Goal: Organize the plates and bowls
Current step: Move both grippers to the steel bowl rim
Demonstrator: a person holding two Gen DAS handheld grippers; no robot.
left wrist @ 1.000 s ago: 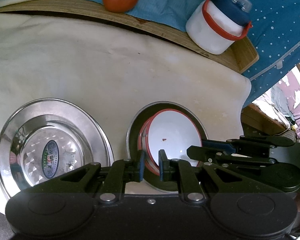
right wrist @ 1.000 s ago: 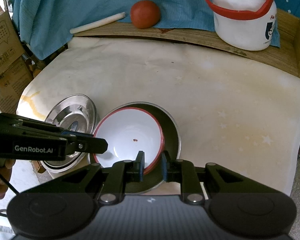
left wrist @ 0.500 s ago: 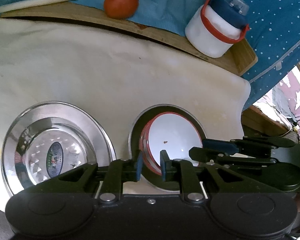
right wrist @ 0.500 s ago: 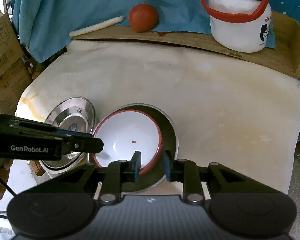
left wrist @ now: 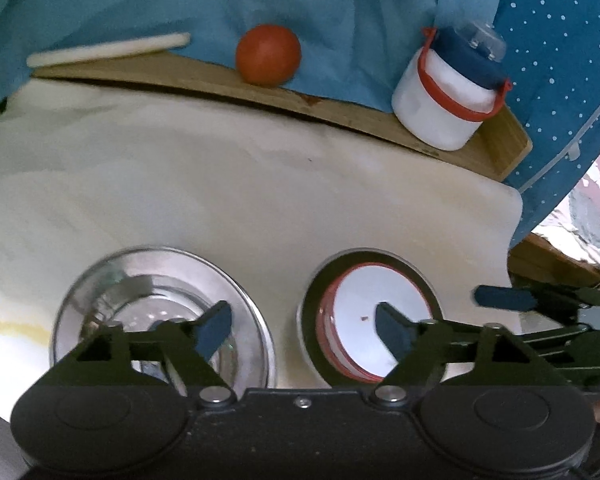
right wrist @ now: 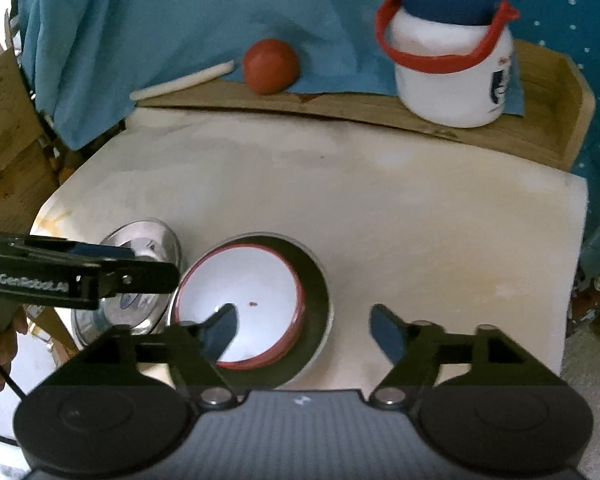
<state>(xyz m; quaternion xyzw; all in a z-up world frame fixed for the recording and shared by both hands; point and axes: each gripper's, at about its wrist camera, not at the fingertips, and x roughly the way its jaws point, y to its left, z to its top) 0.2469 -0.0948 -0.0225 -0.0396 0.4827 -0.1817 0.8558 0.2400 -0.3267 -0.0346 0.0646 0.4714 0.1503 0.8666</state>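
- A cream cloth (left wrist: 260,184) covers the table, with a wooden board (left wrist: 340,112) along its far edge and blue fabric hung behind.
- Left wrist view: the left gripper (left wrist: 304,330) has just been opening and its jaws stand spread wide, nothing between them.
- The white bowl (left wrist: 374,320), red-rimmed, sits inside a dark steel bowl (left wrist: 312,312); one blue fingertip shows in front of it, and whether it touches is hard to tell.
- A steel plate (left wrist: 160,276) lies just left of the bowl, apart from it.
- On the board beyond the bowl stand a tomato (left wrist: 268,54), a white jar (left wrist: 448,96) and a pale stick (left wrist: 108,48).
- The right gripper (left wrist: 540,300) reaches in from the bowl's right.
- Right wrist view: the right gripper (right wrist: 304,328) has also just been opening; its jaws are wide apart and empty.
- The white bowl (right wrist: 252,280) lies under its left fingertip, nested in the steel bowl (right wrist: 316,280).
- The left gripper (right wrist: 100,276) hovers left of the bowl, over the plate (right wrist: 148,236).
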